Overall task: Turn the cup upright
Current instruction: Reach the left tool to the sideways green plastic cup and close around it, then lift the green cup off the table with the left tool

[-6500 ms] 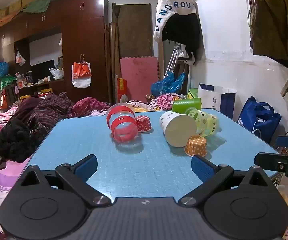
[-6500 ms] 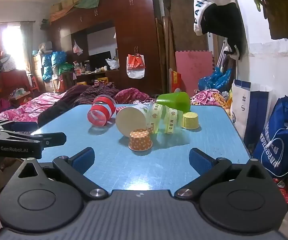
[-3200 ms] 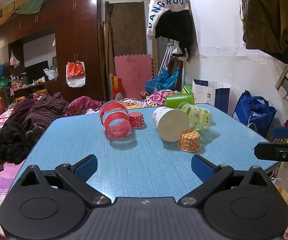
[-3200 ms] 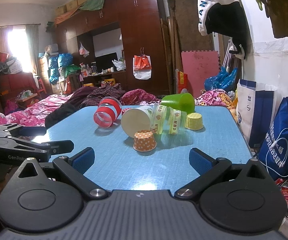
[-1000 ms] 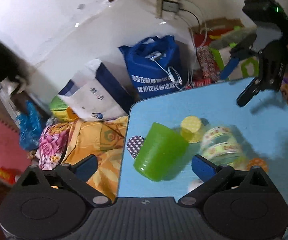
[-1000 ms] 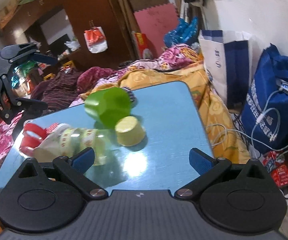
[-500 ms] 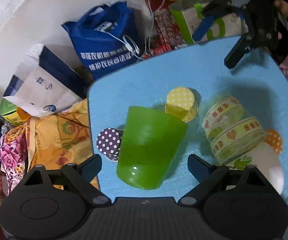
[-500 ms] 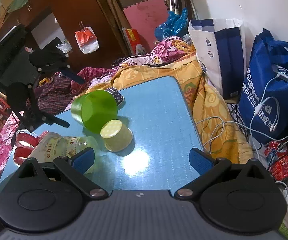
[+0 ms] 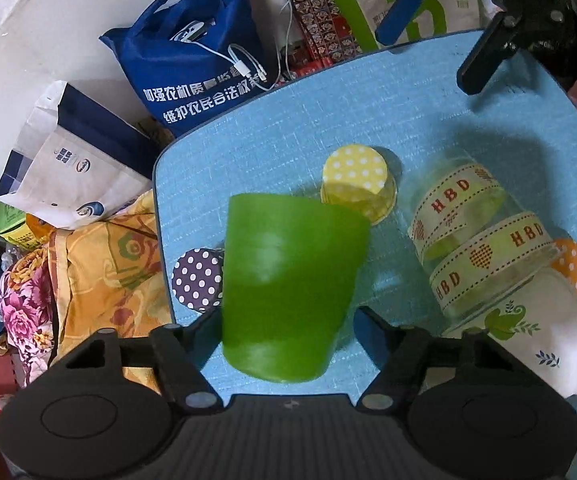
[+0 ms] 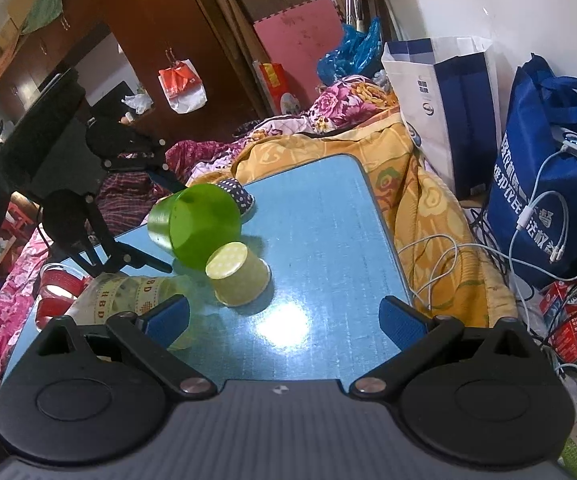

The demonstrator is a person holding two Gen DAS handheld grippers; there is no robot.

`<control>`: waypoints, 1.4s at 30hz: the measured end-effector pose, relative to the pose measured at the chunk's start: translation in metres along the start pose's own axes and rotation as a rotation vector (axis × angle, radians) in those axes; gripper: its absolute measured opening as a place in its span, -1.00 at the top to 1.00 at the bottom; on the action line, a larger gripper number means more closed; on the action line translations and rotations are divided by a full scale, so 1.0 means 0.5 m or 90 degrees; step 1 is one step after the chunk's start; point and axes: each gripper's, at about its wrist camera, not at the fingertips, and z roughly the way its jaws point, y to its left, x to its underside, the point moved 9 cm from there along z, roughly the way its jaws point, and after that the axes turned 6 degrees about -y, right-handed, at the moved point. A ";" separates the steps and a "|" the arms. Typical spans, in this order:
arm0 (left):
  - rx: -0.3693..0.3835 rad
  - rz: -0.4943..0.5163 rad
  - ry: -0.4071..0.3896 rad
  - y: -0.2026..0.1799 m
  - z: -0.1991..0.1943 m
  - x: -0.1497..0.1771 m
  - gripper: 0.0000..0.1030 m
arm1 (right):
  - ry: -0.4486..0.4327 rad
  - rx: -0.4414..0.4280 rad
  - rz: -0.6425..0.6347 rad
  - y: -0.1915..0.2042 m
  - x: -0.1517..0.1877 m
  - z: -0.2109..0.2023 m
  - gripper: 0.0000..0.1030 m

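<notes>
Between the left gripper's [image 9: 286,326] blue pads lies the green cup [image 9: 288,296], on its side on the blue table [image 9: 368,120] with its base toward that camera. The jaws stand wide on either side of it; whether the pads touch its wall cannot be told. From the right wrist view the cup [image 10: 198,226] rests near the table's far corner. Touching it sits a yellow dotted cup [image 9: 356,188], mouth down. A purple dotted cup [image 9: 196,280] lies just beside its other flank. Nearby a clear cup [image 9: 484,248] with HBD ribbon lies toppled against a white paper cup [image 9: 544,336]. The right gripper [image 10: 284,318] hangs open over bare table, holding nothing. A blue bag [image 9: 192,60] stands off the table.
</notes>
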 end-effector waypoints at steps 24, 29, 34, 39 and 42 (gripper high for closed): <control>-0.033 -0.069 0.000 -0.007 -0.035 0.024 -0.27 | -0.006 -0.034 -0.007 0.022 0.009 0.000 -0.98; -0.045 -0.090 -0.013 0.003 -0.046 0.030 -0.27 | -0.008 -0.034 -0.005 0.019 0.010 -0.002 -0.98; -0.056 -0.103 -0.037 0.007 -0.053 0.034 -0.27 | -0.011 -0.034 -0.004 0.018 0.007 -0.001 -0.98; -0.059 -0.111 -0.060 0.008 -0.051 0.042 -0.27 | -0.008 -0.032 -0.007 0.022 0.009 0.001 -0.98; -0.060 -0.118 -0.076 0.010 -0.056 0.046 -0.27 | -0.010 -0.029 -0.010 0.026 0.009 0.002 -0.98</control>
